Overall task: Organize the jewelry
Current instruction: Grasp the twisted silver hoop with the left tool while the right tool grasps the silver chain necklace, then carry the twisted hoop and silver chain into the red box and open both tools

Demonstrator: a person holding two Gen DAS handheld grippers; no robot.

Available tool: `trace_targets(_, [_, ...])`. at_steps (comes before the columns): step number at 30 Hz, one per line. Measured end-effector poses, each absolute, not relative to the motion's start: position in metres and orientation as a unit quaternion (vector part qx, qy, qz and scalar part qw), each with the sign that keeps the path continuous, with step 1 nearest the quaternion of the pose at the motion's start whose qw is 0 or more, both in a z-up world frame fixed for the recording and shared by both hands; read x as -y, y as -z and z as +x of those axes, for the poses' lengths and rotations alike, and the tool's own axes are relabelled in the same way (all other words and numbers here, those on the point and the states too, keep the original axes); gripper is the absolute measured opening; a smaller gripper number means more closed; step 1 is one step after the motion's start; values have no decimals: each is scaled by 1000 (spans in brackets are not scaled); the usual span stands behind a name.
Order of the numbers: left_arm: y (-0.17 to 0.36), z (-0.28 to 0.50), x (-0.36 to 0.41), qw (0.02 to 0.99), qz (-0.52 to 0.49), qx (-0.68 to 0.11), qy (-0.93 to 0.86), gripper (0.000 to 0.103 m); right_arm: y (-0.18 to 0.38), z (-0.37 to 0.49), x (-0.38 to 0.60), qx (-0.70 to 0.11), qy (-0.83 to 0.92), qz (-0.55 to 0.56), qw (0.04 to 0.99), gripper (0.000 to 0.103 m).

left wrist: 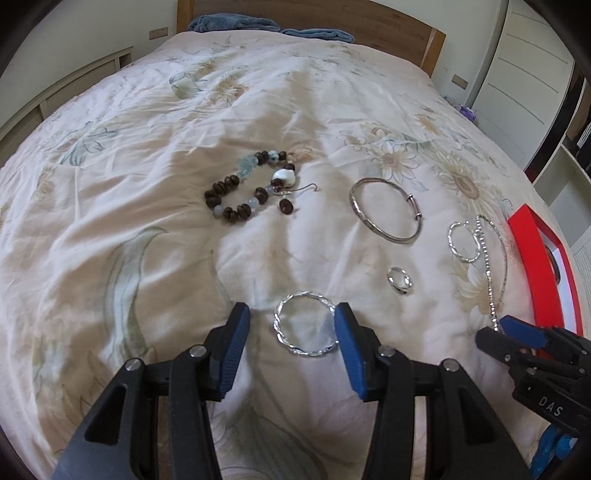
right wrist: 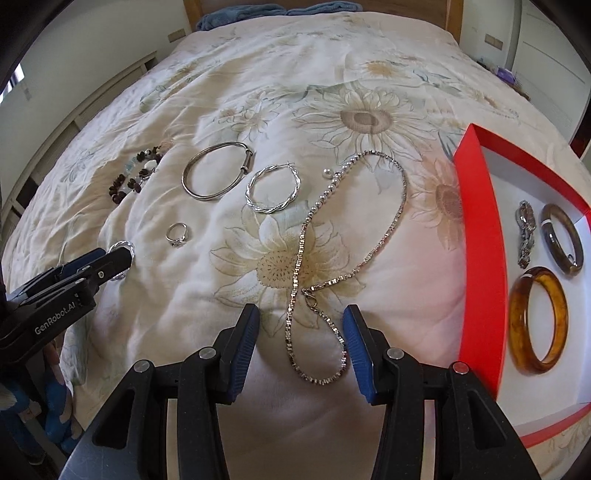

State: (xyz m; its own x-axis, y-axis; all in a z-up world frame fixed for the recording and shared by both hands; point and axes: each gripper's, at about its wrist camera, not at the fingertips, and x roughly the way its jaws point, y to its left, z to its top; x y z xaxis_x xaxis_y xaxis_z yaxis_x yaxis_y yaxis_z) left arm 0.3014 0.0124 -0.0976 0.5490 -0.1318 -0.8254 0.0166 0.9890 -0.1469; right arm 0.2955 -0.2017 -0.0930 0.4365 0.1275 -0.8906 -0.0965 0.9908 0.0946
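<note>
Silver metal makes up most of the loose jewelry on the bed: two twisted hoops, one [left wrist: 306,324] between the spread fingers of the left gripper [left wrist: 291,345] and a second [right wrist: 273,188] further up the quilt; one plain bangle [right wrist: 218,170]; one small ring [right wrist: 177,233]; and one long box-link chain necklace [right wrist: 334,258] laid in a loop with its clasp crossing over itself. One beaded bracelet [left wrist: 250,184] of dark brown and pale blue-green beads lies apart to the left, and a single small pearl-like stud [right wrist: 326,172] sits beside the necklace.

The right gripper [right wrist: 301,345] is released, its blue pads standing on either side of the necklace's lower loop, not closed on it.

Three pieces already lie in the red box [right wrist: 480,236] with a white floor at the right: an amber bangle [right wrist: 538,319], a darker brown bangle [right wrist: 561,239] and a grey linked bracelet [right wrist: 526,233].

The bed carries a cream quilt [right wrist: 258,110] printed with sunflowers, a wooden headboard [left wrist: 332,14] with blue cloth [left wrist: 232,23] against it, pale walls and a white door [left wrist: 524,70].
</note>
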Motion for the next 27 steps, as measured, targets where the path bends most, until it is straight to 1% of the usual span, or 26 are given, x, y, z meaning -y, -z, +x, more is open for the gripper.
trace_targets(5, [100,300,-16,879,-82,-467,56,44,95,300,203,-524,-66,27,849,47])
trace_targets(6, [99,299,-17,879,-84,-465,58,36,96,301,204,-523,-66,29,849,47])
trace_targets(7, [99,298,-17,880,-87,-464,62,31,97,301,204,-522,-67,30,850,46])
trace_targets(8, [98,298,-18,881,-86,-461,61,20,97,300,204,-520,-69,33,851,40])
trace_targets(9, [98,298,-18,880,-87,-462,63,8,97,300,204,-519,-73,37,851,30])
trace_targets(10, [99,298,-19,878,-95,-465,71,5,97,300,205,-518,-78,42,851,26])
trace_targets(12, [97,296,-19,878,-98,-463,71,5,95,298,204,-512,-84,47,854,13])
trace_targets(15, [93,293,-18,880,-98,-459,74,5,91,296,206,-505,-91,59,856,5])
trace_targets(17, [87,290,-18,882,-100,-455,76,5,88,293,209,-501,-96,72,857,3])
trace_targets(21, [76,283,-17,885,-99,-448,79,5,77,284,212,-489,-110,89,861,3])
trace_targets(27, [50,267,-11,891,-91,-436,88,5,46,264,215,-464,-134,111,869,3])
